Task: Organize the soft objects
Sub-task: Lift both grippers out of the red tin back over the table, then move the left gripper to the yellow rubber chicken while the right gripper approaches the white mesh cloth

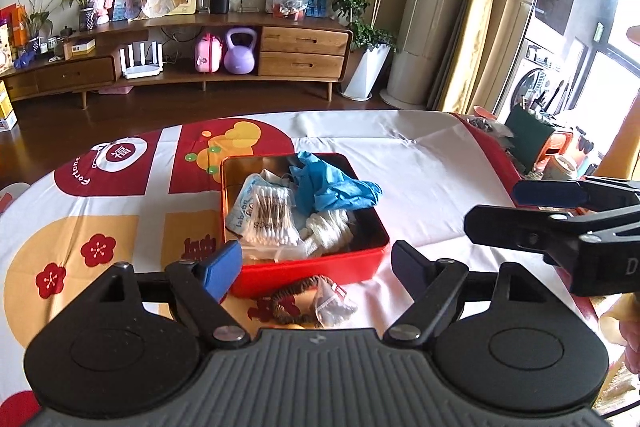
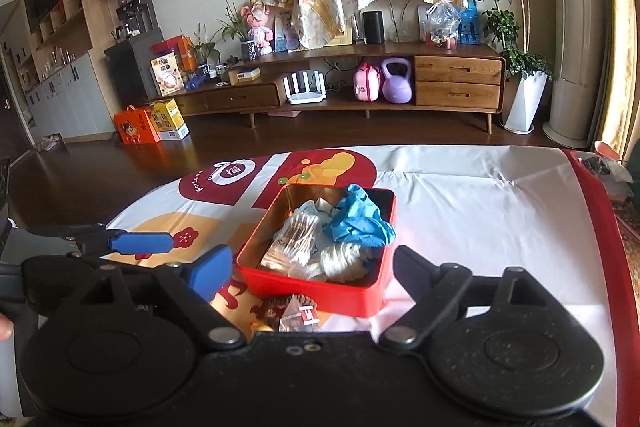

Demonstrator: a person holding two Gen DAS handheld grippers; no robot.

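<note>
Both jaws spread, nothing between: left hand-held gripper, right hand-held gripper. Red tin holds cotton swabs, blue glove, white bundle, probably gathered there to contain them. Hair tie lies outside on the tabletop, festive cloth; living room beyond, wooden sideboard
</note>
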